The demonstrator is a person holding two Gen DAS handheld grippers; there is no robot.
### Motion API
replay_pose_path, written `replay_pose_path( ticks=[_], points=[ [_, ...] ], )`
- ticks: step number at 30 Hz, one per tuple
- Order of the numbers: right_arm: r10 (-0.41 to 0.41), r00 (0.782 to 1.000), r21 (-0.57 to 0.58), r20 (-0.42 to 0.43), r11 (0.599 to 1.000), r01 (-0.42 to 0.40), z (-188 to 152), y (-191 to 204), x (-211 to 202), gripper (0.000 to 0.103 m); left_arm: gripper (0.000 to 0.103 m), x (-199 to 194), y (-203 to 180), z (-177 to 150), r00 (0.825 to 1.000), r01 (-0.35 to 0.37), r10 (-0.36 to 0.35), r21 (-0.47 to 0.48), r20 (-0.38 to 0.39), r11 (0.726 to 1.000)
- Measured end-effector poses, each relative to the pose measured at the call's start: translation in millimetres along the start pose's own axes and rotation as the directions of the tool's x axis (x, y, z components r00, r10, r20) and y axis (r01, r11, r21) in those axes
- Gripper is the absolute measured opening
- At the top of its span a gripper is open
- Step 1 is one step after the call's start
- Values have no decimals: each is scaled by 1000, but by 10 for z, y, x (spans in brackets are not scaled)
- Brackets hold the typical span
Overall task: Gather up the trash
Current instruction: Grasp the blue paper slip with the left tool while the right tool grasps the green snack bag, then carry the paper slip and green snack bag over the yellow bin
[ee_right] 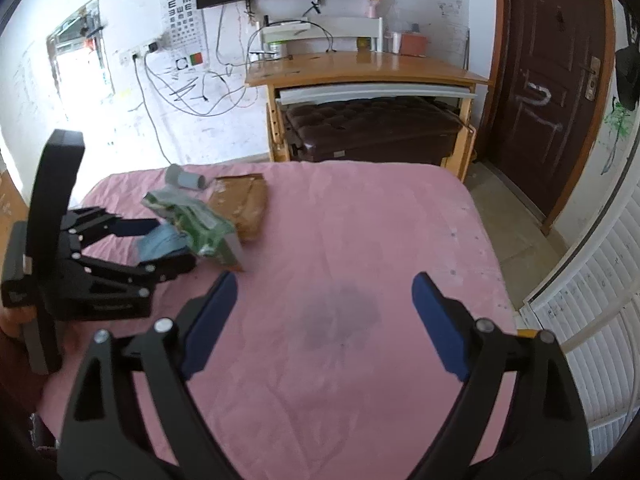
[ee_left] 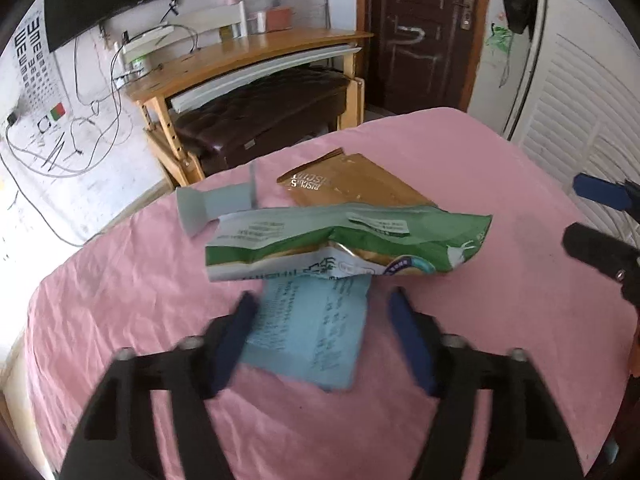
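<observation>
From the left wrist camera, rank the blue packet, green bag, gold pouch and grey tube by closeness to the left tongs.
1. Blue packet, between the left tongs.
2. Green bag, lying just beyond it.
3. Gold pouch, behind the green bag, and grey tube, far left: too close to call.

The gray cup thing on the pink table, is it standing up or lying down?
Lying down. The gray cup rests on its side on the pink table, its flared end pointing sideways.

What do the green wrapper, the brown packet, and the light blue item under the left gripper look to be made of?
Green wrapper: thin plastic film, probably foil-lined; it crumples sharply and shows a shiny metallic inside.
Brown packet: glossy gold-brown film or foil laminate, judging by its highlights.
Light blue packet: soft matte plastic or paper with printed text; blur leaves it open.
</observation>
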State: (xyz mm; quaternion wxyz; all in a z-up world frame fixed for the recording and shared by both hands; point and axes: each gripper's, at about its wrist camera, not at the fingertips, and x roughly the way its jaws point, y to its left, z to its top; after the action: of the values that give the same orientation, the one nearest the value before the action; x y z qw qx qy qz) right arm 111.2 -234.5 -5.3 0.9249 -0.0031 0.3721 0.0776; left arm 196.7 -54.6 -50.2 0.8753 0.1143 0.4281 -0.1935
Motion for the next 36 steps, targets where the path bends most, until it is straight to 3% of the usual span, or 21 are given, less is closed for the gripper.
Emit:
replay_pose_path(
  ticks=[9,14,25,33,34,36],
  points=[
    [17,1000,-67,14,998,-16,54,199,-26,87,48,-151,-68,-146,1000,12,-12,18,-2,1000],
    [45,999,-139,14,989,-43,123,364,37,87,48,-436,-49,-404,1000,17,-17,28,14,999],
    [93,995,-237,-41,966,-100,189,790,355,87,48,-822,344,-802,998,-13,17,-66,61,998],
    [96,987,-213,-126,969,-121,208,868,681,87,48,-902,638,-901,996,4,9,-157,85,988],
    [101,985,-209,-143,969,-129,200,874,712,87,48,-900,655,-908,996,7,8,-164,87,987],
    [102,981,-208,-163,969,-135,180,887,739,74,48,-903,687,-920,996,16,0,-174,91,985]
  ],
)
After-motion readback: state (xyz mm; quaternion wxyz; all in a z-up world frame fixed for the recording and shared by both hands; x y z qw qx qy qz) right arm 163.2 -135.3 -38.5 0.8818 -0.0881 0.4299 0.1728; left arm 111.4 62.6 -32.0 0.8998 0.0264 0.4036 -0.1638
